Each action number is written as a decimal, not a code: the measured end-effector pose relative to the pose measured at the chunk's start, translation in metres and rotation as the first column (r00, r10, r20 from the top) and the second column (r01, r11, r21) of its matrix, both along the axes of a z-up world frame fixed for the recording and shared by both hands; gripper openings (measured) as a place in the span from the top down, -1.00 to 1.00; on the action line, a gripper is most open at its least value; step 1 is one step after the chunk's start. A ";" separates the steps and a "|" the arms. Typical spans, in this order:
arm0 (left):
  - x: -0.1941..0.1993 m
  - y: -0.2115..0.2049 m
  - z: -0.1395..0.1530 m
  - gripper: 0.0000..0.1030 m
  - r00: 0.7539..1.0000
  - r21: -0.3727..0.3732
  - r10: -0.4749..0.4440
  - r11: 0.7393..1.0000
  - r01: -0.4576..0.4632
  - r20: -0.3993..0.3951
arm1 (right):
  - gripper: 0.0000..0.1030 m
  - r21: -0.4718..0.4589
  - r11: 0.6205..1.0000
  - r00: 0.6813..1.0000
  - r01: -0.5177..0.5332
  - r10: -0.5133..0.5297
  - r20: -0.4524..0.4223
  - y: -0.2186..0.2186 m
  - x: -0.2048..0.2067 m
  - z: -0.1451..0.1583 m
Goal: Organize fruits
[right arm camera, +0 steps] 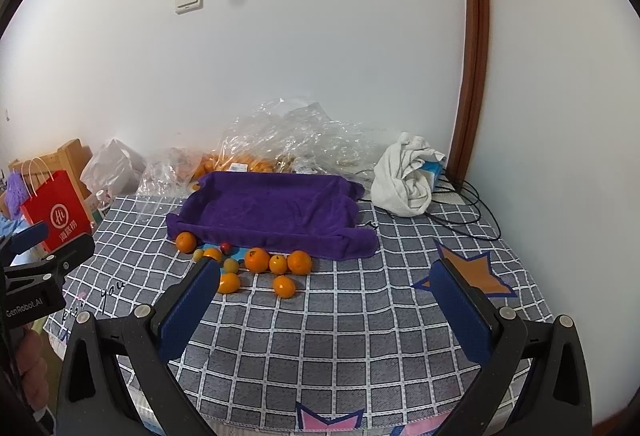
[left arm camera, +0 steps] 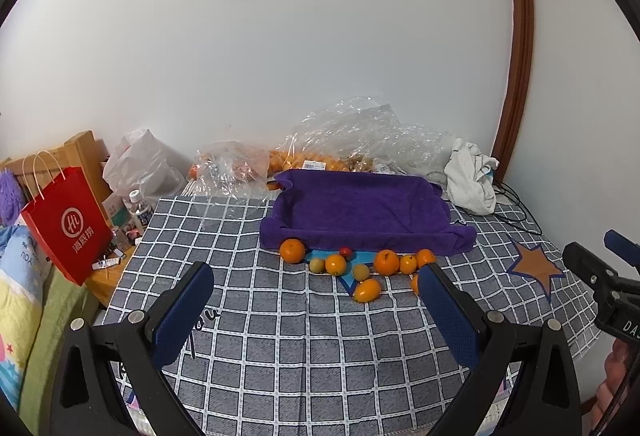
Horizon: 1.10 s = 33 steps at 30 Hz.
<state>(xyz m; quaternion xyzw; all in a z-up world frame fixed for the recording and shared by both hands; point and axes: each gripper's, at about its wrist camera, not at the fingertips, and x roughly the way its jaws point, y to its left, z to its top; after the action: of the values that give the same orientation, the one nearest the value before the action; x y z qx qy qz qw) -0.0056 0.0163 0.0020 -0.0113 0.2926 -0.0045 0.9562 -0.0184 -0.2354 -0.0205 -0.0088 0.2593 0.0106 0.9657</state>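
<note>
Several small orange fruits [left arm camera: 386,262] [right arm camera: 257,259] lie loose on the grey checked cloth [left arm camera: 280,336] [right arm camera: 340,336], with two yellow-green ones [left arm camera: 317,265] and a small red one [left arm camera: 345,251] [right arm camera: 226,247] among them. Just behind them sits a tray lined with a purple towel [left arm camera: 360,212] [right arm camera: 272,208], nothing visible in it. My left gripper [left arm camera: 316,280] is open, well short of the fruits, nothing between its fingers. My right gripper [right arm camera: 326,276] is open too, nearer than the fruits and to their right. Each gripper shows at the edge of the other's view.
Clear plastic bags [left arm camera: 352,132] [right arm camera: 280,132] holding more orange fruit lie behind the tray against the wall. A white crumpled cloth [left arm camera: 472,180] [right arm camera: 404,180] and black cables [right arm camera: 468,208] sit at the back right. A red paper bag [left arm camera: 68,224] [right arm camera: 56,212] and bottles stand left.
</note>
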 end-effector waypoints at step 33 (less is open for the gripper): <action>0.061 0.031 -0.058 -0.94 0.997 -0.105 -0.001 0.994 -0.007 -0.071 | -0.99 -0.008 1.000 0.996 0.029 -0.030 -0.088 -0.012 0.078 -0.072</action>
<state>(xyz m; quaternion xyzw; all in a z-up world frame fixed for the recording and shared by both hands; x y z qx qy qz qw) 0.0556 0.0471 -0.0555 -0.0623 0.3256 -0.0181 0.9433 0.0597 -0.2479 -0.0926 -0.0079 0.3016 -0.0042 0.9534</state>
